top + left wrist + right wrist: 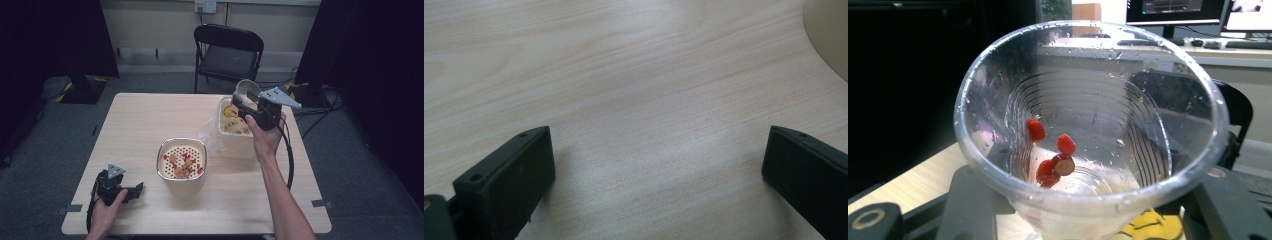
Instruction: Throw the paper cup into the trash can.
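right gripper view – right tongs [1083, 220] clamping plastic cup [1088, 125], left tongs [659, 175] wide open

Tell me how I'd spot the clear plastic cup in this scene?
Start at the wooden table and look to its far right corner. There the right gripper holds the clear plastic cup above a pale tub. Unlike the metal-rimmed strainer bowl at the table's middle, it is see-through, with a few red pieces inside.

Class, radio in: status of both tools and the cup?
Left tool open, resting on table. Right tool shut on cup; few red bits inside. Nothing in the way.
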A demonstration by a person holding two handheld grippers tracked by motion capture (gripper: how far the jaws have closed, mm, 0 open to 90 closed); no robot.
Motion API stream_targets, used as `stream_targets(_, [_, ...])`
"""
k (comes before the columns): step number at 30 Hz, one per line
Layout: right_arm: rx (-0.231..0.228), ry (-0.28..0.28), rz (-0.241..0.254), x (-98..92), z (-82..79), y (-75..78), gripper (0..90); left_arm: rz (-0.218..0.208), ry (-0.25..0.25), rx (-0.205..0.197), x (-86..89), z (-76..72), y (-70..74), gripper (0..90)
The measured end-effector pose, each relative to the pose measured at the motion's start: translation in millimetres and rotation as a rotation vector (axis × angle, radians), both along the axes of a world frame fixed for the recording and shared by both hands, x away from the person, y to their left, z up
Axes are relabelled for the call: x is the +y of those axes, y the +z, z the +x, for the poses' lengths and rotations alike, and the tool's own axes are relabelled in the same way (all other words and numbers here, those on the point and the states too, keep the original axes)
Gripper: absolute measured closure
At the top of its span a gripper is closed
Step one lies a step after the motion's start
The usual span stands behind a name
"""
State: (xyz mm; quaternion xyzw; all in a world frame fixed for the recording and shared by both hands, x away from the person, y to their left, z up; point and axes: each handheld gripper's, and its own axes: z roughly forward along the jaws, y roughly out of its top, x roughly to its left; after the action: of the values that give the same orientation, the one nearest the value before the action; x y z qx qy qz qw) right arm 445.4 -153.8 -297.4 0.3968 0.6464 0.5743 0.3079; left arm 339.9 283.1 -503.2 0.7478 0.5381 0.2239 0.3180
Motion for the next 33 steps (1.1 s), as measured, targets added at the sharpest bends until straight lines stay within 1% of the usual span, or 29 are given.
stream_targets(3, [0.012,-0.007,-0.024,-2.0,8.1,2.9,43.5,0.000,0.000,0.000,0.0,0.0,0.0,0.0])
stream_targets(5, [0.018,-0.015,-0.024,-2.4,11.9,4.1,42.1,0.000,0.000,0.000,0.0,0.0,0.0,0.0])
stream_targets(8, [0.034,-0.025,-0.037,-3.9,18.9,3.9,40.0,0.000,0.000,0.000,0.0,0.0,0.0,0.0])
stream_targets(9, [0.048,-0.025,-0.042,-5.6,23.0,1.6,34.8,0.000,0.000,0.000,0.0,0.0,0.0,0.0])
stream_targets(11, [0.054,-0.032,-0.045,-5.9,24.6,0.6,33.3,0.000,0.001,0.000,-0.1,0.0,0.0,0.0])
stream_targets(12, [0.068,-0.037,-0.055,-7.0,28.8,-2.0,29.1,0.000,0.000,0.000,0.0,0.0,0.0,0.0])
stream_targets(13, [0.067,-0.046,-0.057,-7.4,29.8,-2.4,26.2,0.000,0.000,0.000,0.0,0.0,0.0,0.0])
stream_targets(15, [0.073,-0.049,-0.050,-7.7,31.5,-2.6,24.8,0.000,0.000,0.000,0.0,0.0,0.0,0.0])
stream_targets(16, [0.079,-0.042,-0.044,-8.0,32.8,-2.9,23.5,0.000,0.000,0.000,0.0,0.0,0.0,0.0])
stream_targets(17, [0.080,-0.049,-0.047,-7.7,34.1,-3.2,21.5,0.000,0.000,0.000,0.0,0.0,0.0,0.0])
stream_targets(19, [0.084,-0.042,-0.054,-7.1,35.5,-3.3,21.2,0.000,0.000,0.000,0.0,0.0,0.0,0.0])
stream_targets(20, [0.088,-0.043,-0.059,-6.1,36.8,-3.1,18.0,0.000,0.000,0.000,0.0,0.0,0.0,0.0])
stream_targets(25, [0.087,-0.041,-0.058,-5.5,37.2,-2.3,18.2,0.000,0.000,0.000,0.0,0.0,0.0,0.0])
stream_targets(26, [0.089,-0.031,-0.065,-4.2,35.2,-2.0,18.2,0.000,0.000,0.000,0.0,0.0,0.0,0.0])
stream_targets(28, [0.086,-0.028,-0.069,-3.8,33.3,-1.9,18.3,0.000,0.000,0.000,0.0,0.0,0.0,0.0])
stream_targets(30, [0.086,-0.021,-0.061,-4.0,29.3,-2.4,18.2,0.000,0.000,0.000,0.0,0.0,0.0,0.0])
stream_targets(32, [0.095,-0.026,-0.073,-3.8,24.6,-3.6,17.8,0.000,0.000,0.000,0.0,0.0,0.0,0.0])
stream_targets(33, [0.096,-0.021,-0.061,-4.3,21.4,-4.8,17.6,0.000,0.000,0.000,0.0,0.0,0.0,0.0])
